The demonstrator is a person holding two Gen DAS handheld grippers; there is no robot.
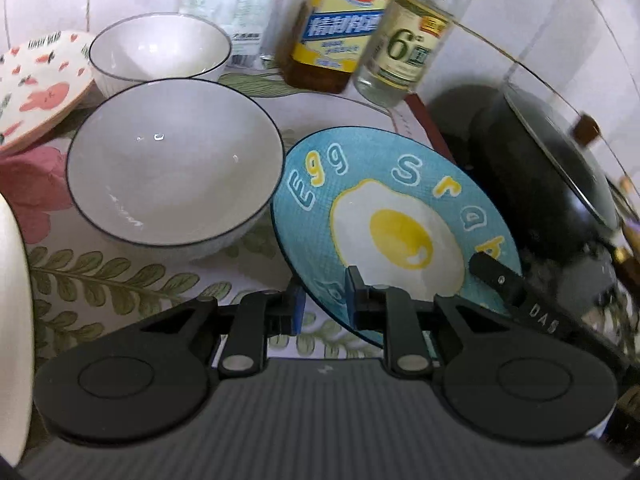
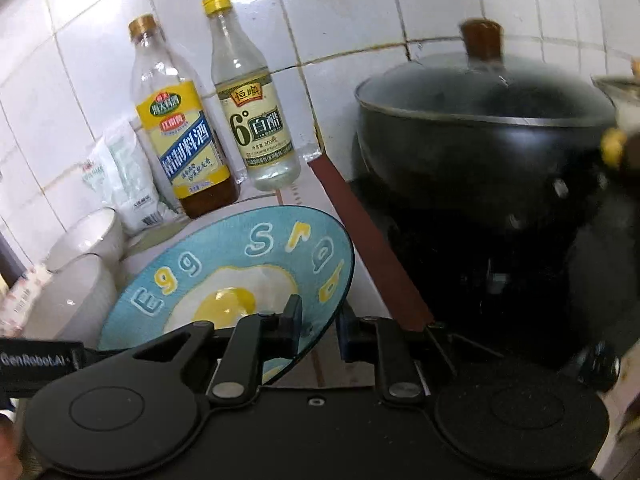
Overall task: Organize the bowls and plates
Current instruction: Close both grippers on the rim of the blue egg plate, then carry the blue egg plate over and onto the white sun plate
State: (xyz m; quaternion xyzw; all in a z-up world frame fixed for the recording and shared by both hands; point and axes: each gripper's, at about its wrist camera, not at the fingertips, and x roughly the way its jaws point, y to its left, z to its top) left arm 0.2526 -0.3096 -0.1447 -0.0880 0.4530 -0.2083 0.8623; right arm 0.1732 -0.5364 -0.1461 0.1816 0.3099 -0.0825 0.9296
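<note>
Egg plate point(image 1: 400, 216) rim clamped between both tongs, tilted.

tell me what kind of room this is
Most likely a home kitchen counter. A lidded black pot sits by a white tiled wall, bottles of cooking wine and vinegar stand against it, and bowls and a blue egg plate lie on a leaf-print cloth.

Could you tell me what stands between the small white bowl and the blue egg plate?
The large white bowl stands between the small white bowl and the blue egg plate, clearest in the left wrist view.
</note>
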